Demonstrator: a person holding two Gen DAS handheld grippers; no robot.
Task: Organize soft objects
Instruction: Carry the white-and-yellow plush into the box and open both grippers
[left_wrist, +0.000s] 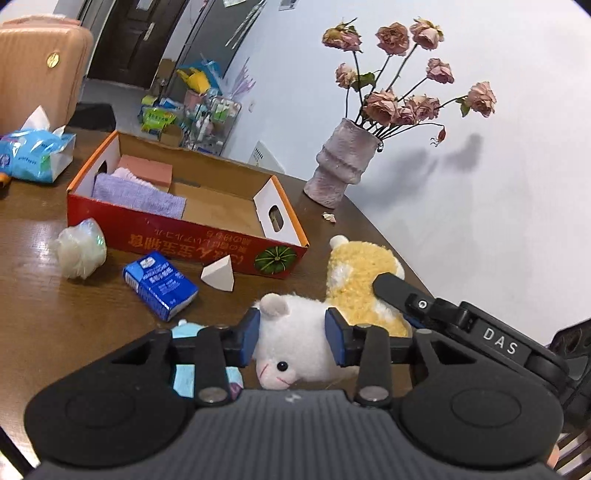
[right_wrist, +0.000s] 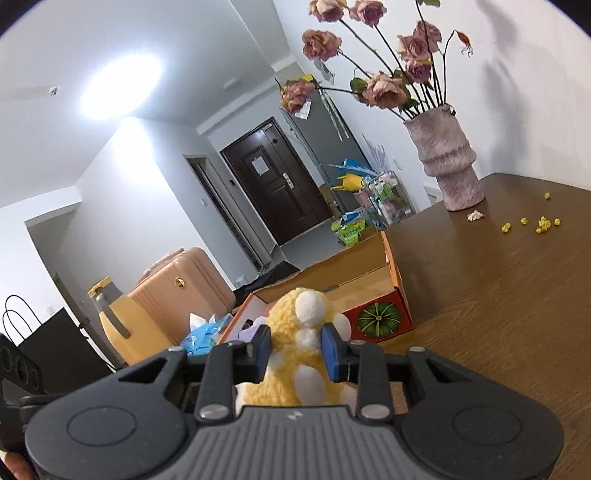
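- Your left gripper (left_wrist: 291, 334) has its blue pads pressed into the white plush toy (left_wrist: 295, 347), one on each side of its head (the fur bulges around them, so the grip looks firm).
- Your right gripper (right_wrist: 295, 349) is clamped the same way on the yellow plush toy (right_wrist: 301, 354), whose body stands up between the pads; in the left wrist view you can see that gripper's black finger lying across the yellow toy's back.
- The two toys sit just beside each other, near the table (left_wrist: 44, 314) edge closest to you. Whether either is already clear of the wood, the views do not settle.
- Just beyond them on the table lie a white foam wedge (left_wrist: 218, 275), a blue tissue pack (left_wrist: 159, 284) and a pale wrapped ball (left_wrist: 80, 252), all outside the box and close to its red front wall.
- A light blue item (left_wrist: 184, 373) shows under the left gripper's frame; what it is you cannot tell from here.
- The open cardboard box (left_wrist: 192, 236) already holds a purple cloth (left_wrist: 138, 195) and a pink sponge block (left_wrist: 146, 170) at its far-left end (most of the floor is bare cardboard).
- By my reading you are early to midway: two soft things boxed, two in hand, several left on the table.
- The vase of dried roses (left_wrist: 340, 162) stands beyond the box's right end, so keep the yellow toy's path away from it.
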